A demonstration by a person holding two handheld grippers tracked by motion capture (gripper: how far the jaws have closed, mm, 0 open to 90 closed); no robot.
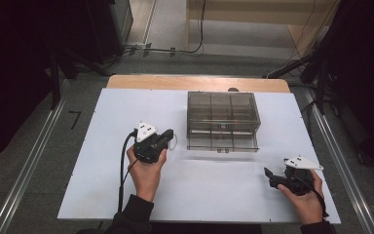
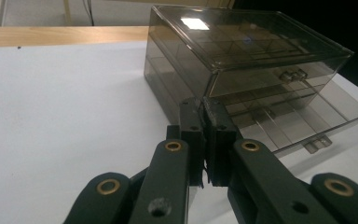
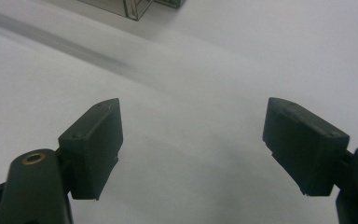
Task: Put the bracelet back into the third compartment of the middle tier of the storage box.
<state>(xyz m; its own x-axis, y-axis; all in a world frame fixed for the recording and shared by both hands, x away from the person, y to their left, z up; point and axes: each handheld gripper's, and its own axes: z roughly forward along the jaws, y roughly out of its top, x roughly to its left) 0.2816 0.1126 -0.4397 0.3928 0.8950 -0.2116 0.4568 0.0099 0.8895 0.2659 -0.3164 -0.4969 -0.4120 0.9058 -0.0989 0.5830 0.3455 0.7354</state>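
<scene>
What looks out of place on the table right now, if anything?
One thing: the bottom drawer of the smoky clear drawer box stands pulled out toward the person, while the drawer above sits flush. Nothing looks spilled or broken. The left gripper is shut beside the box; the right gripper is open over the bare white tabletop.

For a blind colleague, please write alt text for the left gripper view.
The left gripper, its two black jaws pressed shut on nothing, points at a smoky clear plastic box on a white table. The box's bottom drawer is pulled partly out.
</scene>
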